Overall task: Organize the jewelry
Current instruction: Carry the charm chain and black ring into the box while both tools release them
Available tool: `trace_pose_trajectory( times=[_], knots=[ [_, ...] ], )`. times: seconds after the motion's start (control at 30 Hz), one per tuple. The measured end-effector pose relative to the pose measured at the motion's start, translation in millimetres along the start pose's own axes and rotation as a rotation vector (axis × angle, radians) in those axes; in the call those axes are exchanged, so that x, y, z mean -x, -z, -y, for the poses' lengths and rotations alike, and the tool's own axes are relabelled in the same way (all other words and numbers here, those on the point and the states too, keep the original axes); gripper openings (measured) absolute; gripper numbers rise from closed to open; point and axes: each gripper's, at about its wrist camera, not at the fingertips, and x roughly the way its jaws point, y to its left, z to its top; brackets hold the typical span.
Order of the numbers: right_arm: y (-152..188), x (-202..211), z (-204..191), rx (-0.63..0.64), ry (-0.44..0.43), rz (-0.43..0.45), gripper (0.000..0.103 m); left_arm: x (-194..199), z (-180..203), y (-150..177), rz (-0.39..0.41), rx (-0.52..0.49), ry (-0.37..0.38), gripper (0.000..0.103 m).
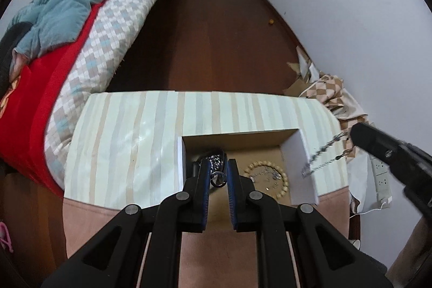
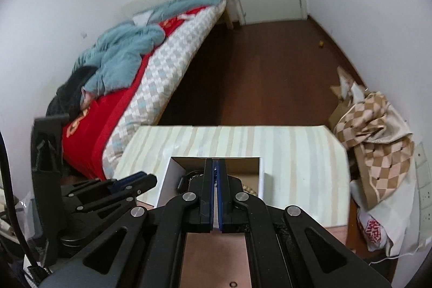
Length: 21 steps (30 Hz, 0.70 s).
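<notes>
An open cardboard box (image 1: 297, 150) sits on the striped table (image 1: 129, 131). Inside lie a beaded bracelet (image 1: 283, 180) and a dark watch (image 1: 216, 157). My left gripper (image 1: 218, 172) is over the box, its pads closed on a small silver ring (image 1: 218, 178). My right gripper (image 1: 359, 135) enters from the right, shut on a silver chain (image 1: 321, 155) that dangles over the box's right wall. In the right wrist view my right gripper (image 2: 216, 172) is shut above the box (image 2: 172, 180); the chain is hidden there. The left gripper (image 2: 135, 181) shows at the left.
A bed (image 1: 89, 45) with red and teal covers runs along the left. Brown floor (image 1: 216, 45) lies beyond the table. A checkered cloth (image 2: 375, 136) and cardboard pile are at the right, with a power strip (image 1: 382, 177) near the wall.
</notes>
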Motion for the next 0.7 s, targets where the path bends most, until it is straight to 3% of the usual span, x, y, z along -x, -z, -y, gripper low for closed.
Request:
trace_pose_trajectory(
  times=[0.23, 0.33, 0.37, 0.43, 0.47, 0.5, 0.57, 0.63, 0.7],
  knots=[
    [-12, -66, 10, 0.010, 0.046, -0.097, 0.001, -44, -8, -14, -0.109, 0.034, -0.021, 0.011],
    [-12, -91, 15, 0.010, 0.044, -0.179, 0.002, -53, -10, -14, -0.149, 0.057, -0.036, 0.012],
    [-12, -95, 17, 0.001, 0.043, -0.196, 0.003, -53, -10, -13, -0.149, 0.052, -0.044, 0.017],
    [-7, -102, 21, -0.011, 0.037, -0.243, 0.003, -52, -9, -12, -0.144, 0.038, -0.073, 0.038],
    [-5, -102, 22, -0.013, 0.039, -0.246, 0.009, -49, -10, -11, -0.133, 0.040, -0.079, 0.056],
    [-3, -100, 23, -0.011, 0.048, -0.246, 0.016, -45, -11, -10, -0.125, 0.047, -0.083, 0.068],
    [2, -92, 25, -0.021, 0.055, -0.237, 0.051, -40, -13, -8, -0.113, 0.052, -0.086, 0.069],
    [7, -83, 28, -0.032, 0.068, -0.230, 0.058, -34, -15, -6, -0.107, 0.048, -0.115, 0.073],
    [15, -72, 28, -0.018, 0.117, -0.219, 0.059, -27, -16, 1, -0.092, 0.047, -0.137, 0.092]
  ],
)
